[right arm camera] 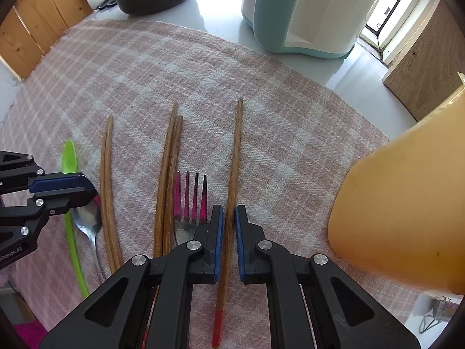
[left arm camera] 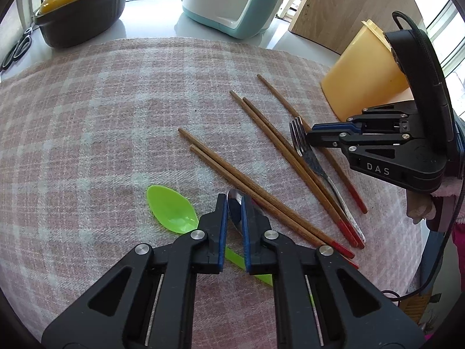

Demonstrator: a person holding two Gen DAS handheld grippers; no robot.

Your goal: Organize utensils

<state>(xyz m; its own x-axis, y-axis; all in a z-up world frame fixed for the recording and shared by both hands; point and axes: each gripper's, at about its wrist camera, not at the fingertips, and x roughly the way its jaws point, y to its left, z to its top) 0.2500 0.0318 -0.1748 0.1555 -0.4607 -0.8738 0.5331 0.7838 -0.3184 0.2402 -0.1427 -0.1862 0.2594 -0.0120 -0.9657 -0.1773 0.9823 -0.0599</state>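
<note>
The left gripper (left arm camera: pixel 234 203) is hanging low over the pink checked cloth (left arm camera: pixel 101 122), and its blue-padded fingers are standing on both sides of the bowl of the metal spoon (right arm camera: pixel 87 218). A narrow gap is showing between the pads and the spoon, so I cannot tell if they are already gripping it. The green plastic spoon (left arm camera: pixel 171 209) is lying just beside the metal one, toward the left edge of the cloth, with its handle passing under the left gripper.

The right gripper (right arm camera: pixel 229 221) is standing with its fingers slightly apart, one on each side of a single wooden chopstick (right arm camera: pixel 235 151); a thin gap is remaining on both sides, so they are not yet pressing it. This chopstick is lying apart from the others, nearest to the yellow container (right arm camera: pixel 401 203) at the right edge of the cloth. The metal fork (right arm camera: pixel 190 197) is lying just left of it, touching a pair of chopsticks (right arm camera: pixel 170 163). Another pair (right arm camera: pixel 107 168) is lying between the fork and the spoons.

Behind the far edge of the cloth, a dark pot with a yellow lid (left arm camera: pixel 78 8) and a teal and white appliance (left arm camera: pixel 232 3) are standing.
</note>
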